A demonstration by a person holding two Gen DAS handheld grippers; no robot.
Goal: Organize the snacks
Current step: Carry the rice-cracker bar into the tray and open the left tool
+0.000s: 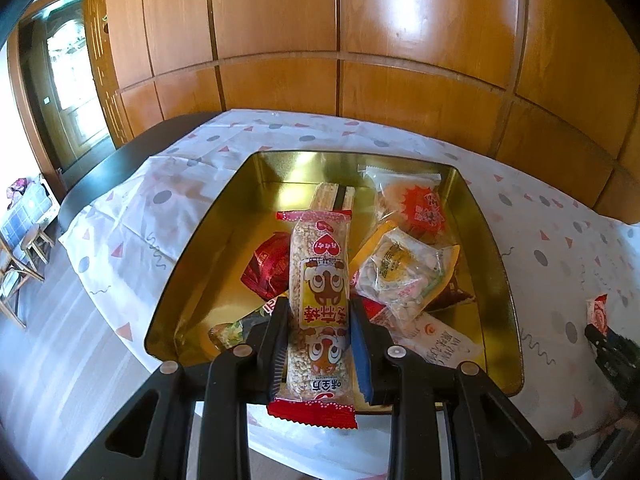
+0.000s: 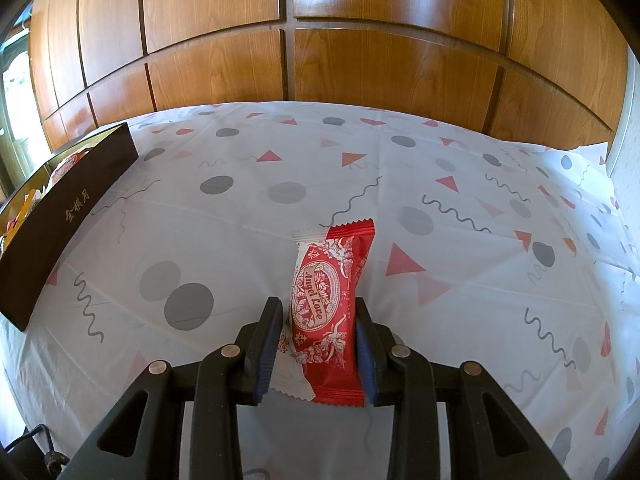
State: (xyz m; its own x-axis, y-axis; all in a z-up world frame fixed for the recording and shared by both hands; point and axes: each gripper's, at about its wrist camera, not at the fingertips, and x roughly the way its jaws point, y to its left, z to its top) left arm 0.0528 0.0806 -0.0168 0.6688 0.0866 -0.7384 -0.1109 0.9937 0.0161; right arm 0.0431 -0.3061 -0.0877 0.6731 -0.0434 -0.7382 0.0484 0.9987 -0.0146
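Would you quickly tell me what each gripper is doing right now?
Left gripper: shut on the rice bar packet, above the gold tin.
Right gripper: shut on the red Angel Love packet.

The tin (image 1: 496, 248) sits on the table (image 1: 160, 208), toward its left edge. In the tin, packets (image 1: 404, 276) are heaped against the right wall, another packet (image 1: 266, 266) left of them. The rice bar (image 1: 320, 300) hangs over the tin's near edge. Right of the tin, the wafer packet (image 2: 326, 304) lies on the table.

Both grippers tilt downward, the left gripper (image 1: 319, 312) and right gripper (image 2: 319, 312) each clamped around something
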